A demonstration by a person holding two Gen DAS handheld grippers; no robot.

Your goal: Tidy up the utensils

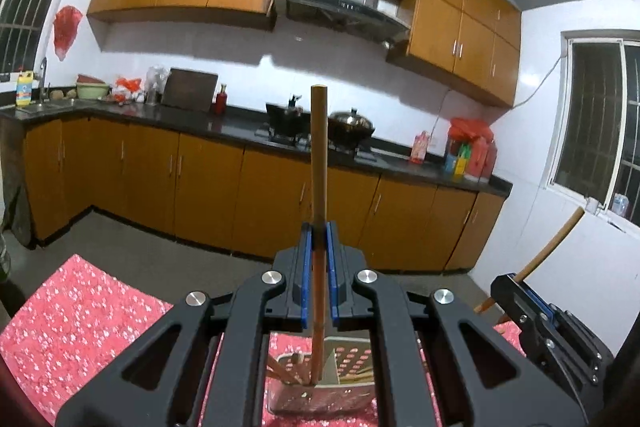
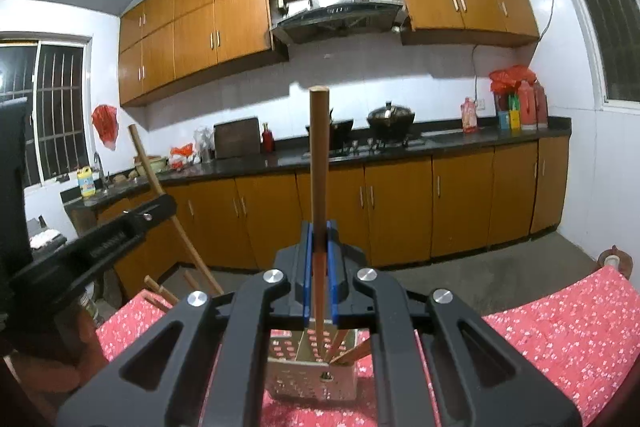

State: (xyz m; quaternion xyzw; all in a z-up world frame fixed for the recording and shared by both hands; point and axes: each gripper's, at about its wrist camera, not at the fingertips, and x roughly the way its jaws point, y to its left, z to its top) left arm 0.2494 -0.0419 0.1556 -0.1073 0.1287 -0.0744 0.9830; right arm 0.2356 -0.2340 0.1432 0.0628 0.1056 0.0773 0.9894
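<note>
Chopsticks: one wooden chopstick [image 1: 319, 163] is clamped upright between the blue pads of the left gripper [image 1: 319, 239], its blunt top end high above the jaws, its lower end reaching down w/ the tip at or just inside the perforated metal holder [image 1: 320, 393] below. Jaws nearly together, pinching the stick.

Right gripper [image 2: 319, 239] does the same w/ a second chopstick [image 2: 319, 163]: pads narrow, closed on the shaft, stick near vertical, lower end over the same holder [image 2: 312, 381]. In the left wrist view the right gripper [image 1: 516, 285] shows at the right edge, its stick [image 1: 554, 243] tilted up-right. In the right wrist view the left gripper [image 2: 160, 209] shows at left, its stick [image 2: 168, 203] leaning.

Holder stands on a red floral tablecloth [image 1: 80, 319]; it already has several chopsticks [image 2: 348, 349] leaning in one compartment. Two more wooden stick ends [image 2: 160, 291] show near the cloth's left edge in the right wrist view; can't tell what they rest on.

Bkgd: orange kitchen cabinets [image 1: 208, 183], dark countertop [image 1: 232, 125], lidded wok [image 2: 390, 121] on the stove, range hood [image 2: 336, 17].
</note>
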